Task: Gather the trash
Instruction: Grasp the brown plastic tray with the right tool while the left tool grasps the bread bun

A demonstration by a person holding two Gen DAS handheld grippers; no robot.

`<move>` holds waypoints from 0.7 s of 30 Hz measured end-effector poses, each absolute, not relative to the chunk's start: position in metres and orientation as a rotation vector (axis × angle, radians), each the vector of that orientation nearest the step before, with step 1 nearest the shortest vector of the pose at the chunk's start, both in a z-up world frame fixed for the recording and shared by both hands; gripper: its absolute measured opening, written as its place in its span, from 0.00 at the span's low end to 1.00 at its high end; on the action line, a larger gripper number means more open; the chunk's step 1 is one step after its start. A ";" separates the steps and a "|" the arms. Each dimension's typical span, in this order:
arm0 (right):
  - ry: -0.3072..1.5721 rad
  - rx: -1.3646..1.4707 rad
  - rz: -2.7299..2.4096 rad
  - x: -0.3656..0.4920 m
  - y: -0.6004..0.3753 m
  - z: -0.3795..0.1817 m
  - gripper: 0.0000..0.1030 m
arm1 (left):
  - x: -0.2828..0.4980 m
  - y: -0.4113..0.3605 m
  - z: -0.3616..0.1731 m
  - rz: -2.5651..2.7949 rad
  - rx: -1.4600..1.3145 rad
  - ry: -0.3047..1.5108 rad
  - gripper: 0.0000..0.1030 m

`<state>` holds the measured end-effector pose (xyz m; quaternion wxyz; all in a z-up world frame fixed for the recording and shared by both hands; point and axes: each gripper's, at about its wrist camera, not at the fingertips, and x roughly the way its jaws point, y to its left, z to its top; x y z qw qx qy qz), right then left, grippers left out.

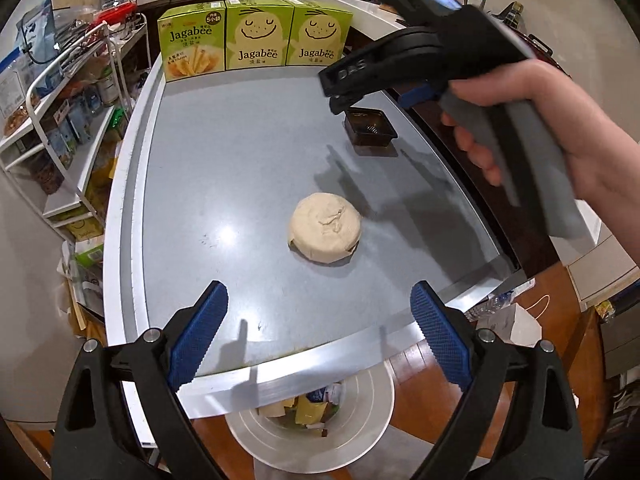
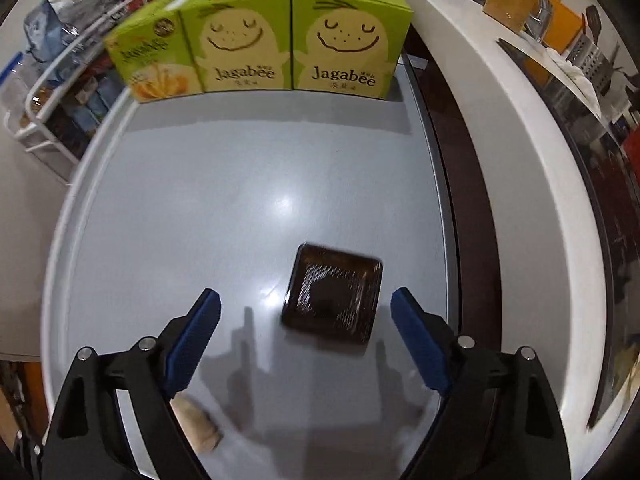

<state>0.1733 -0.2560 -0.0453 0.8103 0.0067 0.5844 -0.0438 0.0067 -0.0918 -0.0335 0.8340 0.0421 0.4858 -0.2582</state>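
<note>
Three green cardboard snack boxes (image 1: 256, 36) stand in a row at the far edge of the grey counter (image 1: 240, 152), each printed "Jagabee"; the left one shows potato sticks and a round badge reading "5", the other two a smiling cream cartoon face. One dark brown square plastic tray (image 2: 332, 292) sits on the counter toward its right side. Nearer the front lies a round lump wrapped in cream paper (image 1: 325, 227), well apart from the tray. Below the counter's front edge stands a white bin (image 1: 312, 420) holding yellow and white scraps. The left gripper (image 1: 320, 332) hangs over the counter's front edge, its blue-padded fingers (image 1: 198, 336) spread wide with nothing between them. The right gripper (image 2: 306, 340), gripped by a bare hand (image 1: 532, 128) and marked "DAS", points down above the tray, fingers (image 2: 420, 340) wide apart and clear of it.
</note>
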 end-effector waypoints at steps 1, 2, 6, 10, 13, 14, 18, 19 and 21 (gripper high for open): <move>1.257 0.006 -0.103 0.178 -0.256 -0.049 0.82 | 0.010 -0.093 -0.034 -0.548 0.091 1.029 0.91; 1.263 0.006 -0.107 0.180 -0.257 -0.051 0.82 | 0.012 -0.094 -0.034 -0.549 0.093 1.028 0.91; 1.278 0.007 -0.107 0.187 -0.258 -0.059 0.82 | 0.030 -0.108 -0.042 -0.555 0.125 1.035 0.91; 1.284 0.015 -0.108 0.190 -0.263 -0.063 0.83 | 0.049 -0.126 -0.052 -0.574 0.159 1.034 0.91; 1.285 0.017 -0.108 0.186 -0.263 -0.064 0.83 | 0.057 -0.136 -0.061 -0.582 0.187 1.034 0.91; 1.287 0.022 -0.106 0.186 -0.264 -0.065 0.83 | 0.058 -0.138 -0.062 -0.582 0.195 1.035 0.91; 1.287 0.044 -0.104 0.186 -0.265 -0.067 0.83 | 0.060 -0.142 -0.070 -0.585 0.213 1.043 0.91; 1.287 0.047 -0.104 0.186 -0.265 -0.068 0.83 | 0.060 -0.143 -0.071 -0.587 0.214 1.043 0.91; 1.286 0.050 -0.102 0.188 -0.267 -0.069 0.83 | 0.060 -0.144 -0.072 -0.586 0.226 1.036 0.91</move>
